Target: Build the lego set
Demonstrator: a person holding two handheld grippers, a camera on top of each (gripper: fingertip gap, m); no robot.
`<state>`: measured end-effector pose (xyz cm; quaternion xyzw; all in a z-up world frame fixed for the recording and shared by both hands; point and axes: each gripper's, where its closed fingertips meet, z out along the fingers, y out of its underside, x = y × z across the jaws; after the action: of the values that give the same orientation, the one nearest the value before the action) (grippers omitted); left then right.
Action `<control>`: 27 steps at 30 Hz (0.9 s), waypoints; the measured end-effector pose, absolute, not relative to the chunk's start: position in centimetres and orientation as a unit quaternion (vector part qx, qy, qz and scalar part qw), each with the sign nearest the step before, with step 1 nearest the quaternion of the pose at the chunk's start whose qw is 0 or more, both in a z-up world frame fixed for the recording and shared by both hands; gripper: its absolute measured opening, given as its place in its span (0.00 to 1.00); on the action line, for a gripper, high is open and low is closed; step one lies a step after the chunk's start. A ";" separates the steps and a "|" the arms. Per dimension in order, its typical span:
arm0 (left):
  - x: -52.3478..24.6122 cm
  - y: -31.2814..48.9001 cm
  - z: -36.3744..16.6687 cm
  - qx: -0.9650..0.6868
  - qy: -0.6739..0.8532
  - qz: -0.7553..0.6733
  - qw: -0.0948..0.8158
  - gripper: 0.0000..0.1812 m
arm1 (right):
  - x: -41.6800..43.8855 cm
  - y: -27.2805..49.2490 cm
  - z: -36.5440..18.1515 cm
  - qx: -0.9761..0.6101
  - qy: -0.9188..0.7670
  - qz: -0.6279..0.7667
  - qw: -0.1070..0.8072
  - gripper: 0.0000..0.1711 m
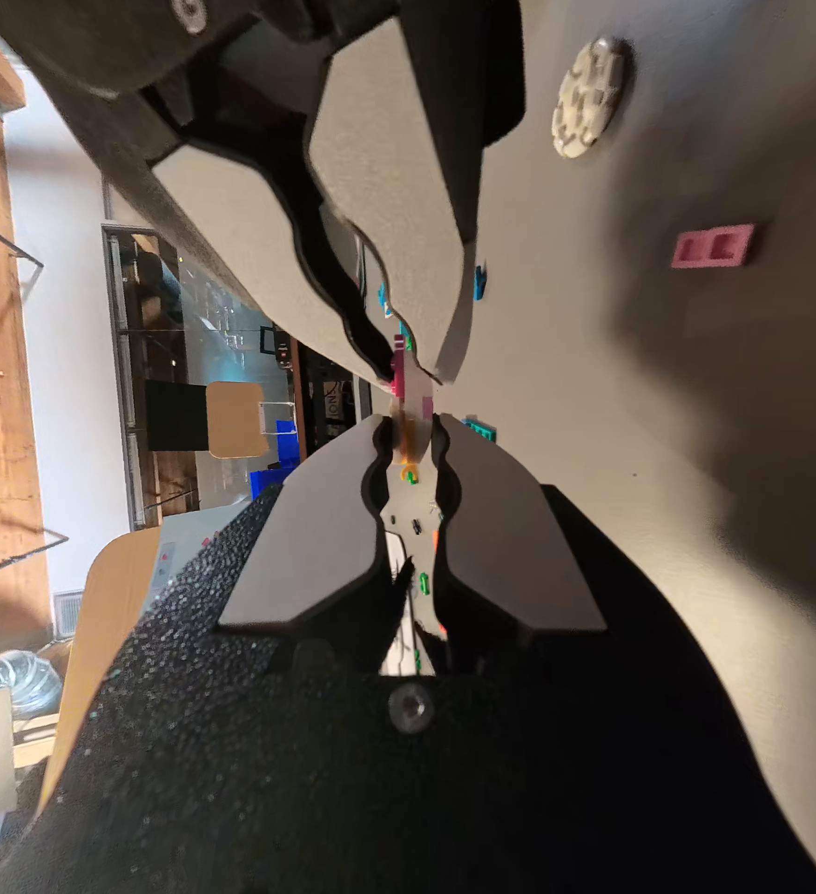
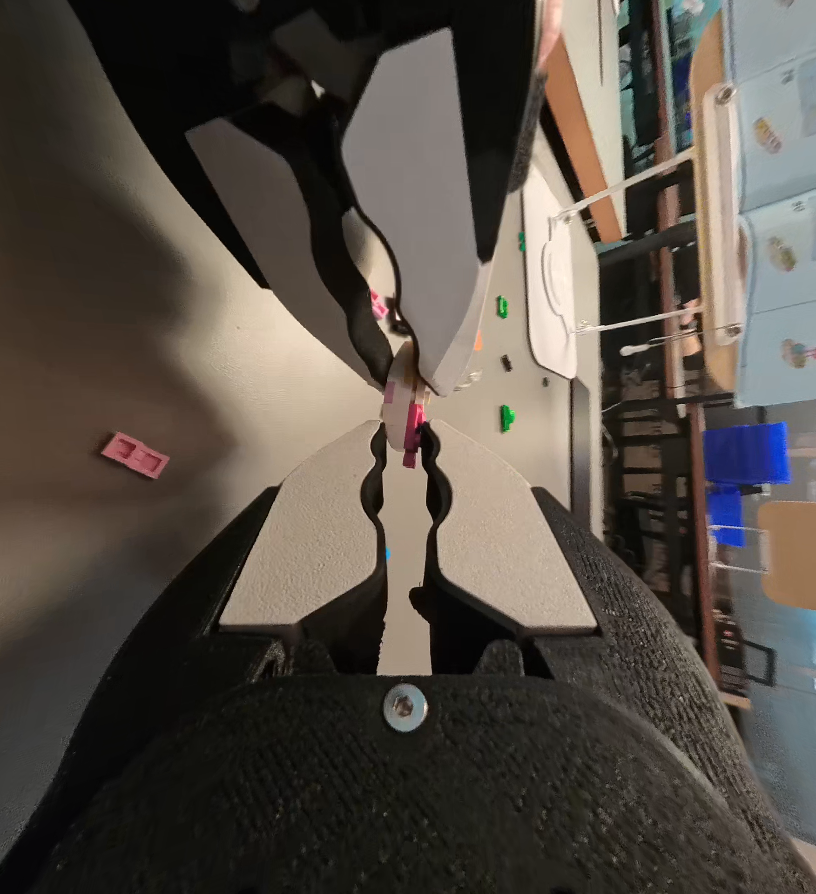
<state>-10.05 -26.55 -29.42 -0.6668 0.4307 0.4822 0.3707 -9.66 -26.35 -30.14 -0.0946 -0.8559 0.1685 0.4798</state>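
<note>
A small lego assembly, a white round plate with magenta and orange pieces (image 1: 411, 406), is held in the air above the grey table between both grippers, tip to tip. My left gripper (image 1: 410, 423) comes from the bottom of the left wrist view and is shut on the assembly's near end. My right gripper (image 1: 413, 375) comes from the top and grips the far end. In the right wrist view the assembly (image 2: 398, 411) sits in my right gripper (image 2: 403, 428), with my left gripper (image 2: 406, 375) clamped on it from above.
A pink brick (image 1: 713, 245) lies upside down on the table, also in the right wrist view (image 2: 135, 454). A white round studded plate (image 1: 587, 99), teal (image 1: 481, 428), blue (image 1: 480, 283) and green pieces (image 2: 506, 417) are scattered. A white tray (image 2: 553, 300) lies near the table edge.
</note>
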 end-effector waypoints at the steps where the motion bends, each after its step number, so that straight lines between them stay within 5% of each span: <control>1: -10.1 -26.5 -29.3 -0.672 0.420 0.476 0.381 0.09 | -9.8 -26.3 -30.0 -0.082 -0.850 0.160 0.495 0.07; 12: -9.6 -27.5 -26.6 -0.771 0.214 0.238 0.550 0.23 | -9.6 -26.5 -26.9 0.042 -0.771 0.139 0.621 0.07; 27: -6.3 -28.3 -25.6 -0.784 0.163 -0.091 0.592 0.05 | -8.0 -28.1 -25.6 0.162 -0.707 0.116 0.679 0.06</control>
<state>-6.31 -28.31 -25.59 -0.7843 0.1633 -0.0912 0.5915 -8.00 -28.06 -25.56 0.1617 -0.7065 0.1157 0.6792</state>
